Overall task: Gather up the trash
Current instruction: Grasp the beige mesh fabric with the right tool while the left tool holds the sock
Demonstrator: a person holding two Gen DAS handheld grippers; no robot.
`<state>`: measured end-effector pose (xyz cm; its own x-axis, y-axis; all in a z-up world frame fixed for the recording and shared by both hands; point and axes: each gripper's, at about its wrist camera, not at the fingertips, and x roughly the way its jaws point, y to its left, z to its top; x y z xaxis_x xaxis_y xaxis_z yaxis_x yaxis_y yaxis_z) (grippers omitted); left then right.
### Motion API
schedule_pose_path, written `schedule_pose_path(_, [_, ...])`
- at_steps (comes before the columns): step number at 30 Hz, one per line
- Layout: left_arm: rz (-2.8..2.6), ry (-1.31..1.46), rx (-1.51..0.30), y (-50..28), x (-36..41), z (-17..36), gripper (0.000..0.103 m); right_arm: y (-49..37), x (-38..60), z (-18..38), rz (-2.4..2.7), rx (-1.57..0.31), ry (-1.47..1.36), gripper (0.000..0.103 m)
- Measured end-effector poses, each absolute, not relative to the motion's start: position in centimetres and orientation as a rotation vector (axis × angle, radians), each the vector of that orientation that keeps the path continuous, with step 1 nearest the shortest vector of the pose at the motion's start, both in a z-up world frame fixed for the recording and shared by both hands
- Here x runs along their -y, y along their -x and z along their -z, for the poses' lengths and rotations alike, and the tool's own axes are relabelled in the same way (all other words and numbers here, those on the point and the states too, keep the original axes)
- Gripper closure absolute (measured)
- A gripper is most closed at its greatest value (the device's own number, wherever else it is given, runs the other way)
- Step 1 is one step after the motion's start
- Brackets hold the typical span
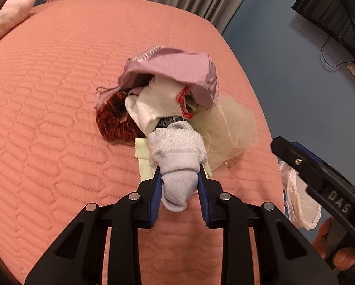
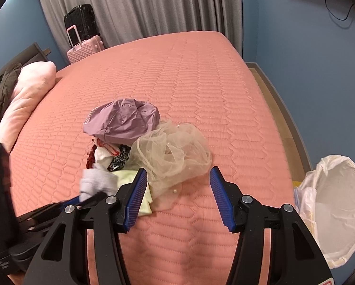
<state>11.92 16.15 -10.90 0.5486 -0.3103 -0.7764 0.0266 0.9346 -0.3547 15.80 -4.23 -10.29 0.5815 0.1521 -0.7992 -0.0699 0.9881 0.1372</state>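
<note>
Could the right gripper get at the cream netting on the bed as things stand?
Probably yes. The right gripper is open and empty, and the cream netting lies just beyond its fingertips on top of the pile, uncovered on this side. The left gripper is off to one side, closed on the white sock.

Bed cover [image 1: 58, 95] was salmon quilted cloth, matt, stitched in long hexagons. White sock [image 1: 177, 166] was knit, fuzzy, ribbed cuff, a few dark specks. Lilac pouch [image 1: 172, 71] at 12 o'clock of the sock was smooth fabric with slight sheen. Rust scrunchie [image 1: 113, 123] at 10 o'clock looked velvety, crushed pile. Cream tulle [image 2: 175, 152] was sheer mesh, small pearl beads on it. Pale yellow cloth [image 1: 143, 163] had pinked edge, matt. Left gripper [image 1: 178, 185] fingers [image 1: 155, 197] were ribbed blue pads on matt black plastic, shiny metal pins. Bin liner [image 2: 339, 204] was thin white plastic, crinkled, semi-gloss. Curtain [image 2: 141, 7] was grey pleated cloth.
</note>
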Motion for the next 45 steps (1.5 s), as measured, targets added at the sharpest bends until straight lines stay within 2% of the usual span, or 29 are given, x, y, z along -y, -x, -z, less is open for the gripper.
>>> schedule_pose_path(7, [0.177,0.295,-0.926,-12.6,-17.4,8.7,0.076,-18.8,3.2,12.3,-0.112,-0.980,-0.098,0.049])
schedule_pose_path(9, [0.170,0.286,-0.927,-13.2,-17.4,8.4,0.076,-19.4,2.9,13.0,-0.116,-0.998,-0.098,0.052])
schedule_pose_path(12, [0.163,0.262,-0.924,-13.7,-16.9,8.3,0.076,-20.0,2.5,14.0,-0.138,-1.027,-0.104,0.072])
schedule_pose_path(14, [0.163,0.261,-0.927,-14.3,-16.7,8.3,0.076,-20.2,2.3,14.4,-0.154,-1.043,-0.116,0.092])
schedule_pose_path(16, [0.164,0.264,-0.928,-14.6,-16.6,8.2,0.076,-20.1,2.3,14.6,-0.172,-1.048,-0.134,0.100])
schedule_pose_path(22, [0.170,0.249,-0.913,-14.5,-15.8,7.2,0.076,-18.9,2.8,12.4,-0.193,-0.994,-0.150,0.102])
schedule_pose_path(45, [0.278,0.169,-0.772,-10.7,-9.4,-0.7,0.076,-10.9,10.6,-5.2,-0.132,-0.662,-0.198,0.102])
